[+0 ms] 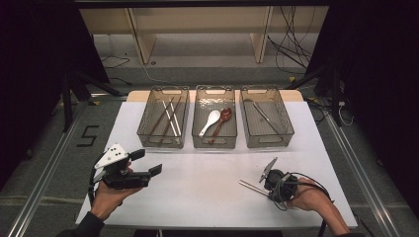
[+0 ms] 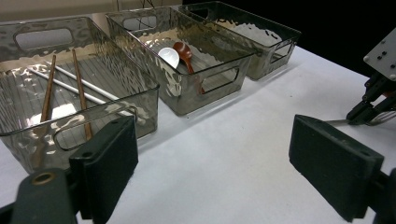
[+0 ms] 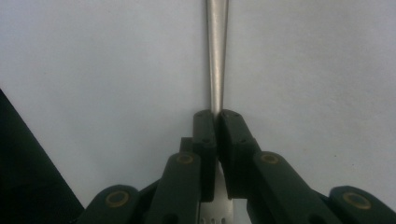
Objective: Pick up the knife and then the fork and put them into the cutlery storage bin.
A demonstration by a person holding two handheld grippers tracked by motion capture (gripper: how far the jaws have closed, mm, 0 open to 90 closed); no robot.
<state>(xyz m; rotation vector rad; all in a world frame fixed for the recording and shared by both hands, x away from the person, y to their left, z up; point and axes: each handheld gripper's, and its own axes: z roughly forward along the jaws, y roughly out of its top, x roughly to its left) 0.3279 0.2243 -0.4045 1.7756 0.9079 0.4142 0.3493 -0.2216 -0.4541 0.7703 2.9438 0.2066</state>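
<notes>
Most of the fork (image 3: 217, 56) hides between the right claw (image 3: 217, 122) pads

Fork partly hidden, far bin unclear

I see the fork (image 3: 217, 56) handle cut by the top edge, its neck pinched out of sight; right bin's (image 1: 284, 136) utensil is probably metal.

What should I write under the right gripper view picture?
Right gripper with its fingers shut on a metal fork lying on the white table.
</notes>
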